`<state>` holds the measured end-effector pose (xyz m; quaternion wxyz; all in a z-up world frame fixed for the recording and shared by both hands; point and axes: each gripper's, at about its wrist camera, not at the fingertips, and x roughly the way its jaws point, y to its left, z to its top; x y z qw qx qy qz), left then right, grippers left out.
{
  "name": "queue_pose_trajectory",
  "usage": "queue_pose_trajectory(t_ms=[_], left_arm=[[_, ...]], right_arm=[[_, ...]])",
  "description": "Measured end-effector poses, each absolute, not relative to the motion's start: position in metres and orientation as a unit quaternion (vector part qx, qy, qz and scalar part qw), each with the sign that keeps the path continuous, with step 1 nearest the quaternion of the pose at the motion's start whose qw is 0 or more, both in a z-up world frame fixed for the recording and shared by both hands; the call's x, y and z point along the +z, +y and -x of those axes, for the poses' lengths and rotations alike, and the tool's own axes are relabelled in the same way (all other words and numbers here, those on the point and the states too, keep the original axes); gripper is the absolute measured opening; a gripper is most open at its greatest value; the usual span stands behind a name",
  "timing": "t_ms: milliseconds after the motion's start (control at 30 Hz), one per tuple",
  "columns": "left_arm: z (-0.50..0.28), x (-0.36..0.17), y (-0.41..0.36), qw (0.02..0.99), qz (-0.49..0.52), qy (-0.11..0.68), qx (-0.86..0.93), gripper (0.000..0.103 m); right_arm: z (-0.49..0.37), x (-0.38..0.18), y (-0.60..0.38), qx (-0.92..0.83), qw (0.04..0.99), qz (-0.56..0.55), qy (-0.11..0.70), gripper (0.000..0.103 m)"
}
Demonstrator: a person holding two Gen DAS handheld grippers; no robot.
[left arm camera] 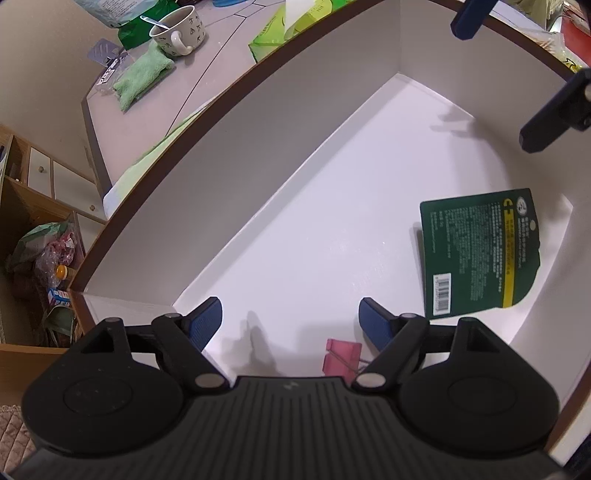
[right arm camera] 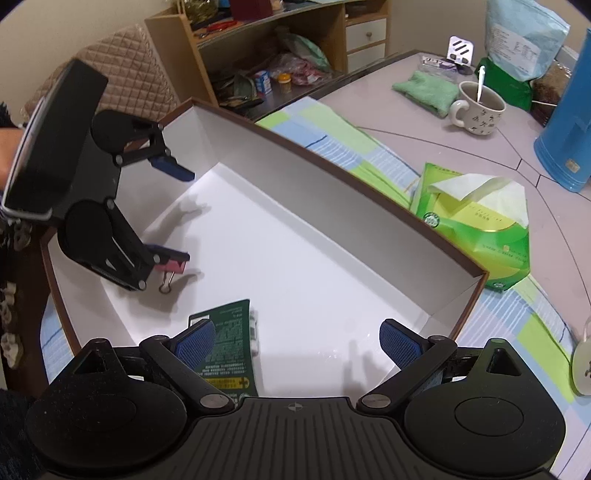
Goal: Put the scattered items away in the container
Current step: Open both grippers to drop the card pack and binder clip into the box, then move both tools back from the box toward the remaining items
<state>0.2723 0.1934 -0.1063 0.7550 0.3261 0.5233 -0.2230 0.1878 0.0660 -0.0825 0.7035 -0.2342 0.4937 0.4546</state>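
The container is a white box with a brown rim [left arm camera: 192, 122] [right arm camera: 332, 166]. Inside it a dark green printed card [left arm camera: 480, 254] [right arm camera: 229, 343] lies on the floor, with a small white piece [right arm camera: 253, 328] at its edge. A pink binder clip [left arm camera: 341, 356] [right arm camera: 171, 267] sits just under one finger of my left gripper [left arm camera: 291, 317] [right arm camera: 188, 214], which is open over the box floor with nothing between its fingers. Whether clip and finger touch I cannot tell. My right gripper [right arm camera: 297, 336] [left arm camera: 493, 86] is open too, low over the card end of the box and holding nothing.
The box rests on a green-and-blue checked cloth [right arm camera: 332, 125]. Beyond it on the table stand a green tissue pack [right arm camera: 476, 229], a mug with a spoon [right arm camera: 478, 107] [left arm camera: 179, 31], a green towel [right arm camera: 424, 90] and a blue jug [right arm camera: 565, 140]. A cluttered shelf [right arm camera: 258, 55] stands behind.
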Motion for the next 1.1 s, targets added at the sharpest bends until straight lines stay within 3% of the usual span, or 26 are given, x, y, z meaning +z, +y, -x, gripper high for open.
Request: queue_pose_trajectory(t_ms=[167, 300, 1100], left_arm=[[-0.259, -0.098, 0.197, 0.754, -0.326, 0.526, -0.221, 0.079], [-0.243, -0.085, 0.199, 0.762, -0.323, 0.518, -0.217, 0.089], [-0.153, -0.012, 0.182, 0.799, -0.331, 0.464, -0.193, 0.090]], right_arm=[[-0.179, -0.083, 0.062, 0.458, 0.699, 0.245, 0.492, 0.098], [-0.170, -0.078, 0.055, 0.458, 0.702, 0.239, 0.490, 0.098], [-0.097, -0.028, 0.007, 0.453, 0.751, 0.219, 0.428, 0.098]])
